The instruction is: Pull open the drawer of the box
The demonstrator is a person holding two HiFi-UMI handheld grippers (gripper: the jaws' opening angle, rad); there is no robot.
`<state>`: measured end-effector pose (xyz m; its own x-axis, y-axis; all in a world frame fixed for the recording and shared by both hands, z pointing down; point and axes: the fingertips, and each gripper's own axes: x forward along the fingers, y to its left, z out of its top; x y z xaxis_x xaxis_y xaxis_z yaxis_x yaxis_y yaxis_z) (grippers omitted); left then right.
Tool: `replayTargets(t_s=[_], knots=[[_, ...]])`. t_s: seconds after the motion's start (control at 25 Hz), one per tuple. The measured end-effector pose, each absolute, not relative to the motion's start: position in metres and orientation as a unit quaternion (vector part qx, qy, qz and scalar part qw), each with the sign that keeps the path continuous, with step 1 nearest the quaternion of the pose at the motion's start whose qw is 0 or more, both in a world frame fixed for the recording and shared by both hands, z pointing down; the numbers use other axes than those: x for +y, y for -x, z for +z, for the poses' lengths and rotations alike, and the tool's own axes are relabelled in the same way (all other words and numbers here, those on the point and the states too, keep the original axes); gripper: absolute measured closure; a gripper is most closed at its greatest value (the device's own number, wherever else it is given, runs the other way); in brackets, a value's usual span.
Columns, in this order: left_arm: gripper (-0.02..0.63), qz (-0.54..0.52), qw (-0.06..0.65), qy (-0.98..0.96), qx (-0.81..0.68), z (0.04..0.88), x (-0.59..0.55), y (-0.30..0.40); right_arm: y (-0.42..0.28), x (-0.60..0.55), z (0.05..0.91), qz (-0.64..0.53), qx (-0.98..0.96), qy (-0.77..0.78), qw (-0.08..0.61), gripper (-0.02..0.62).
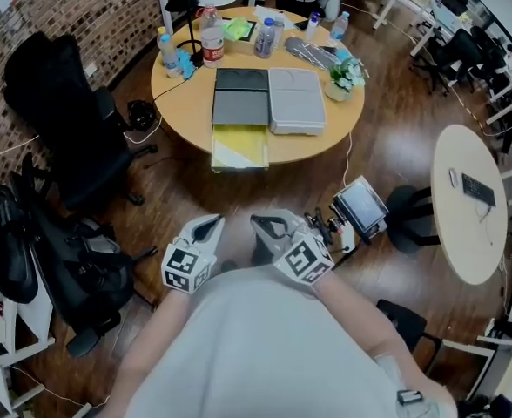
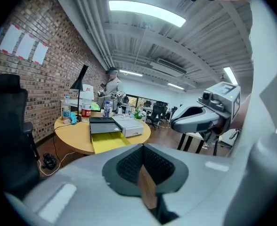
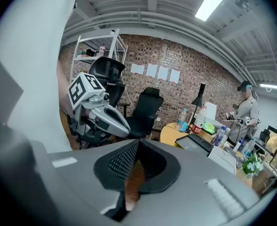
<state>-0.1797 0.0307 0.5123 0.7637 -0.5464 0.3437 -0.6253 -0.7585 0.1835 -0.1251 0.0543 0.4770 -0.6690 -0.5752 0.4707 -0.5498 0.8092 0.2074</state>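
On the round wooden table [image 1: 186, 103] sits a dark grey box [image 1: 241, 96] beside a light grey box [image 1: 295, 100]. A yellow drawer [image 1: 240, 146] sticks out of the dark box past the table's near edge. Both grippers hang close to my chest, well short of the table. My left gripper [image 1: 214, 221] is shut with nothing in it, and so is my right gripper [image 1: 258, 221]. In the left gripper view the shut left gripper [image 2: 142, 147] points toward the yellow drawer [image 2: 108, 141], with the right gripper [image 2: 199, 117] alongside. In the right gripper view the right gripper [image 3: 137, 142] is shut, and the left gripper [image 3: 101, 112] shows beside it.
Bottles [image 1: 211, 35], a lamp stand and a small plant [image 1: 345, 75] crowd the table's far side. Black office chairs [image 1: 60, 111] stand at the left, a small screen on a stand [image 1: 360, 207] and a white round table [image 1: 469, 203] at the right. A person [image 2: 112, 86] stands behind the table.
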Motion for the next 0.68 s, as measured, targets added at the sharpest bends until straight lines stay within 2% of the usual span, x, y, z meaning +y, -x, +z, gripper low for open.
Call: replayTargets(t_s=[0.68], knots=[[0.601,0.127,0.155,-0.926,-0.319,0.523,0.075,0.195,0.147,0.097,0.473,-0.043,-0.920,-0.300,0.249,0.593]])
